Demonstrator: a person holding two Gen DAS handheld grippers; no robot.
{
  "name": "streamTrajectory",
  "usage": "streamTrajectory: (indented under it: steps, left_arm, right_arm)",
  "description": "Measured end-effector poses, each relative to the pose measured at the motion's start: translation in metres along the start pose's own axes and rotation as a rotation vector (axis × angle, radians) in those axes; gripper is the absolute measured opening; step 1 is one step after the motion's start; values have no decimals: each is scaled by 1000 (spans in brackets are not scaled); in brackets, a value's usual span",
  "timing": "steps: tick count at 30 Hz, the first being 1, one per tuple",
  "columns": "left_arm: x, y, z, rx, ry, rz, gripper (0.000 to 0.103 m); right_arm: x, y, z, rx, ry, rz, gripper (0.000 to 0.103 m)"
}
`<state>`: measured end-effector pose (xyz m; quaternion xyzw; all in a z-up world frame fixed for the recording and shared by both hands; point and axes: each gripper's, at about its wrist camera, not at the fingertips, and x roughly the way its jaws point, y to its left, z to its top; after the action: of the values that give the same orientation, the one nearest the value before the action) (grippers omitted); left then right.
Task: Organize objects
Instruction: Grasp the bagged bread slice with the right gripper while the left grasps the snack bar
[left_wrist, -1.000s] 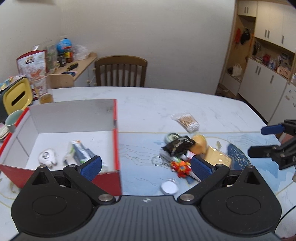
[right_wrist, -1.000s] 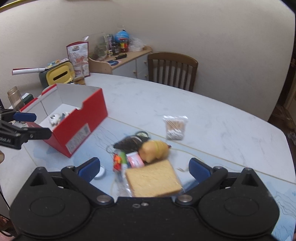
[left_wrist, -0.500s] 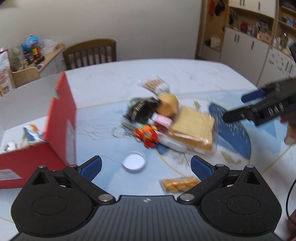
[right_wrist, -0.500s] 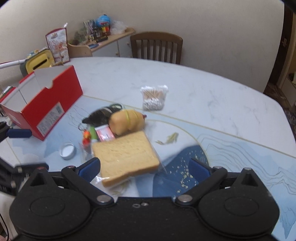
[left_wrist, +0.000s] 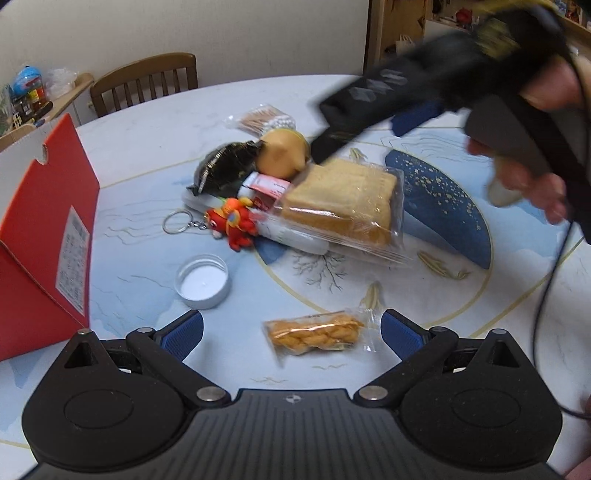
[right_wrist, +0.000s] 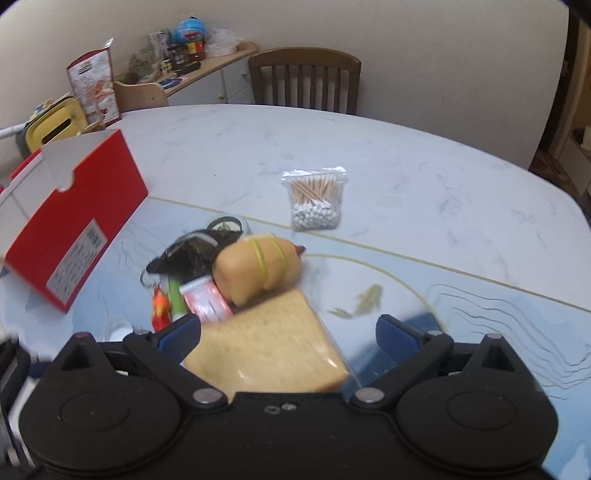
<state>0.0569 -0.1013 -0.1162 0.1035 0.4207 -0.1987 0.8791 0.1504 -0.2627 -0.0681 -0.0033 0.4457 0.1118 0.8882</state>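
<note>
The things to be sorted lie in a loose heap near the middle of the counter (right_wrist: 369, 147): a wrapped slice of bread (left_wrist: 343, 206), a tan bun-shaped piece with yellow bands (right_wrist: 258, 266) leaning against it, a dark crinkled packet (left_wrist: 225, 170), a small pink-and-white box (left_wrist: 267, 184) and a red toy on a key ring (left_wrist: 232, 221). They overlap and touch, so I judge each has to be lifted out singly rather than swept up.

Around the heap sit the strays. A white lid (left_wrist: 202, 281) lies open side up just beside the toy, a wrapped twisted pastry (left_wrist: 317, 332) lies apart at the near edge, and a bag of cotton swabs (right_wrist: 316, 197) rests well clear on the far side.

The red box (left_wrist: 40, 236) stands to the left of the heap with its white inside facing up, which looks like the place meant to receive them.

The left tool (left_wrist: 291, 334) hangs low with its blue pads spread wide, the pastry lying between them, as if lined up to take it. The right tool (right_wrist: 288, 338) is also spread, empty, poised over the bread. A hand (left_wrist: 524, 184) grips its handle.

Behind, a wooden chair (right_wrist: 304, 79) stands against the far rim.
</note>
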Motion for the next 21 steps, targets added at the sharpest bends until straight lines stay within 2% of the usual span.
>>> streamTrajectory:
  steps: [5,10,21]
  left_arm:
    - [4,-8,-2,15,2,5,103]
    - [6,-9,-3,9,6,21,103]
    - [14,-9,-2,-2,25,11,103]
  right_arm:
    - [21,13,8,29,22,-49,101]
    - [37,20,7,-5,47,-106,101]
    - [22,13,-31,-162,76,-123,102]
